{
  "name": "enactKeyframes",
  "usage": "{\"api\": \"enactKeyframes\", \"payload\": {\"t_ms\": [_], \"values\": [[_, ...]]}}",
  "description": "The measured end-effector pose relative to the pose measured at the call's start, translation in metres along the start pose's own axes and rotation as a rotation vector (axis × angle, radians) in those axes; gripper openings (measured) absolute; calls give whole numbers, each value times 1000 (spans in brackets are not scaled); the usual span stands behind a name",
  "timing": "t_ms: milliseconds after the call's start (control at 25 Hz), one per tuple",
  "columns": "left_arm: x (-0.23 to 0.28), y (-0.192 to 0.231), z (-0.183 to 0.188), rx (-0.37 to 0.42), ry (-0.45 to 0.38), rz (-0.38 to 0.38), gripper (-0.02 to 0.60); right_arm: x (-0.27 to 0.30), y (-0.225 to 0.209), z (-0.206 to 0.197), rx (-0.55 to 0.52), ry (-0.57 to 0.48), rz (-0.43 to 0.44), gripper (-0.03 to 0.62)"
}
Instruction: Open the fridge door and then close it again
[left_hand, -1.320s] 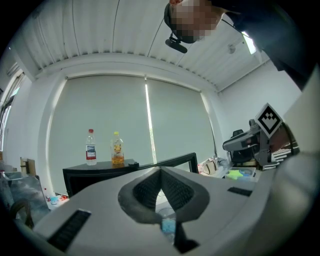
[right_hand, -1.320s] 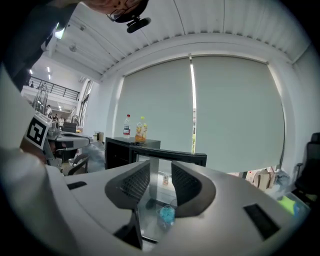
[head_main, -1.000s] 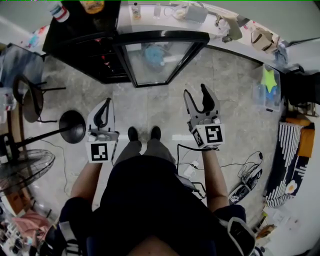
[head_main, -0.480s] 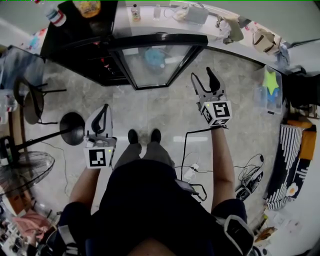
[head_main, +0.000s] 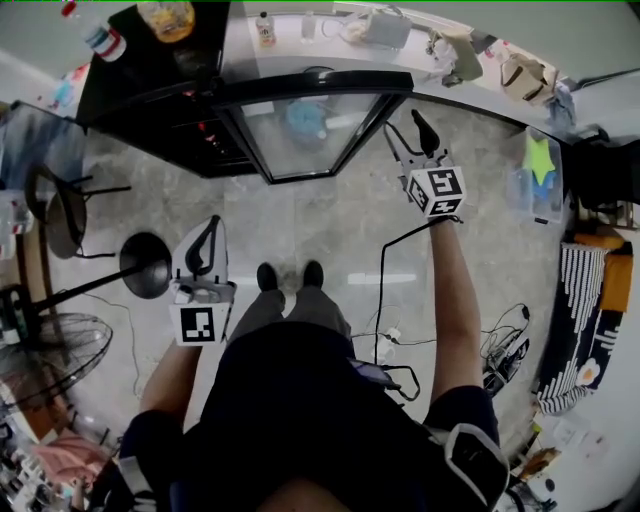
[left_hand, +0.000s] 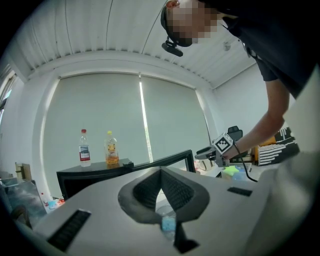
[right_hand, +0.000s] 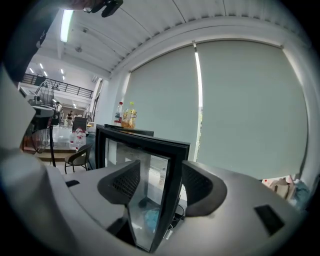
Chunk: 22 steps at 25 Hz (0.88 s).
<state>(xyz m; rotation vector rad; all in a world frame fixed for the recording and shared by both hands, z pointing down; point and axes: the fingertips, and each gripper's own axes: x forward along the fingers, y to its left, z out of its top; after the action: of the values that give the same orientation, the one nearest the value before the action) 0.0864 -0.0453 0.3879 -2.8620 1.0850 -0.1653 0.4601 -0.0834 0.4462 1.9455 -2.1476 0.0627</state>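
The black fridge (head_main: 150, 95) stands at the top of the head view with its glass door (head_main: 310, 125) swung out toward me. My right gripper (head_main: 405, 127) is stretched forward at the door's free edge. In the right gripper view the door's black frame (right_hand: 172, 170) stands between the two fingers, and the right gripper (right_hand: 160, 185) is open, with the pads not pressing on the frame. My left gripper (head_main: 208, 232) hangs low at my left side, shut and empty, away from the fridge. The left gripper (left_hand: 161, 192) view shows its pads together, with the fridge (left_hand: 90, 175) beyond.
Two bottles (head_main: 165, 15) stand on the fridge top. A chair (head_main: 60, 200), a round stand base (head_main: 145, 262) and a fan (head_main: 50, 340) are at the left. Cables (head_main: 390, 340) trail on the floor by my right foot. A cluttered counter (head_main: 480, 80) and a clear bin (head_main: 540, 175) are at the right.
My right gripper has reached forward from near my feet to the free edge of the glass door. The left gripper has barely shifted. The door stands as before.
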Motion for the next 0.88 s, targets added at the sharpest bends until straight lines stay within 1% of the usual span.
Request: {"api": "enactKeyframes", "payload": {"t_ms": [200, 280, 360, 520, 760, 880], "values": [[-4, 10, -2, -7, -17, -48, 23, 14, -13, -14, -14, 40, -17, 288], [-1, 7, -1, 6, -15, -58, 23, 17, -24, -19, -1, 44, -23, 294], [3, 4, -1, 17, -2, -55, 23, 22, -33, -20, 10, 40, -7, 304], [17, -5, 8, 8, -7, -11, 23, 42, -40, -33, -6, 60, 86, 330], [44, -27, 17, 12, -1, 65, 23, 62, -45, -43, -11, 56, 247, 334], [53, -37, 17, 17, 17, 94, 23, 68, -42, -50, 0, 51, 332, 334]]}}
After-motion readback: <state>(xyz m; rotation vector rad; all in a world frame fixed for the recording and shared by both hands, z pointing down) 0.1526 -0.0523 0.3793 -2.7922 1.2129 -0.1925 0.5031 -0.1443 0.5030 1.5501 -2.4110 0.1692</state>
